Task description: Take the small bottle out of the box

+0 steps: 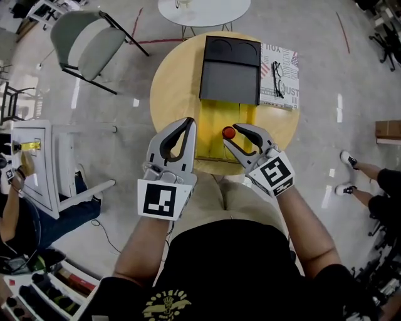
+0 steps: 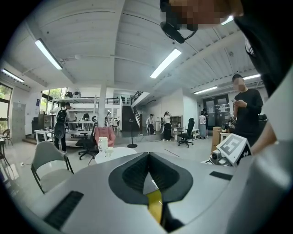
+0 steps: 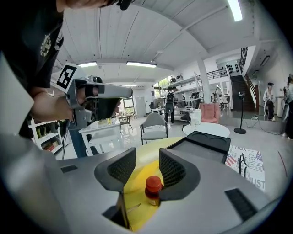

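- A round wooden table (image 1: 168,81) stands on a grey floor in a large open workroom, and it carries an open yellow box (image 1: 210,139) with its black lid (image 1: 229,69) folded back on the far side.
- The bottle (image 3: 153,188), small and red-capped, stands upright inside the box near its right wall.
- The right gripper (image 3: 145,167) is spread wide and holds nothing. The bottle sits between its jaws, close against one pad and clear of the other.
- The left gripper (image 2: 149,160) has its jaws pressed together and empty. It hovers over the box's near left corner.
- To do this step well, centre the jaws on the bottle's body below the cap, then close evenly so it does not tip.
- After that, lift straight up until it clears the box wall.
- The right wall lies close to the bottle and leaves the outer jaw little room.
- The left gripper could steady the box if it slides.
- A printed sheet (image 1: 280,74) lies right of the lid, out of the way.
- A grey chair (image 1: 88,37) and a white table (image 1: 203,11) stand well beyond the box.
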`<state>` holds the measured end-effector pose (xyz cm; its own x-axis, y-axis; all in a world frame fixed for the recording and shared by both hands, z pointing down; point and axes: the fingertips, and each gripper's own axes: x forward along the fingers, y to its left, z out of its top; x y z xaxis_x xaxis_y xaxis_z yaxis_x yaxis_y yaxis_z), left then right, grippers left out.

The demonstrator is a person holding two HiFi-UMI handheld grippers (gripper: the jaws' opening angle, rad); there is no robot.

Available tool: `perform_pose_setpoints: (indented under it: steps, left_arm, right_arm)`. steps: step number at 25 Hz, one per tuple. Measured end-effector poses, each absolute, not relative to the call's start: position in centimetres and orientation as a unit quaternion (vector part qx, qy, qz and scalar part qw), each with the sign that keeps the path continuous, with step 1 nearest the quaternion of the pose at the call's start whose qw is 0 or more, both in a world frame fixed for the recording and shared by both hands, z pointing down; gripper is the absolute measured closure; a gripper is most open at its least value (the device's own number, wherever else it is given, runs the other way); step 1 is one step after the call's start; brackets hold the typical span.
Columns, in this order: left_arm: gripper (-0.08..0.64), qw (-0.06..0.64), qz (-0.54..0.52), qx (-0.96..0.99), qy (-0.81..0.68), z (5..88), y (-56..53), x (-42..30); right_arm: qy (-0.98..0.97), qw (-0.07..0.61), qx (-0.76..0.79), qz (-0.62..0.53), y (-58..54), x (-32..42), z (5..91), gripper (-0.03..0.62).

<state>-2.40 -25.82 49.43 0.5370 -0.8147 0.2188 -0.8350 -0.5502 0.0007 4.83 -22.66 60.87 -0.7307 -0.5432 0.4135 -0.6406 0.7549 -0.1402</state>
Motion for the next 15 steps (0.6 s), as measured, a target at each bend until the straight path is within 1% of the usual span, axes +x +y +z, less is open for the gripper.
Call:
perform_pose_setpoints:
  steps: [15]
  left_arm:
    - [0.544, 0.076, 0.110, 0.873, -0.469, 52.9, -26.5, -2.8]
  right_arm:
    - [-0.910, 0.218, 0.321, 0.145, -23.2, 5.2, 67.3, 0.417]
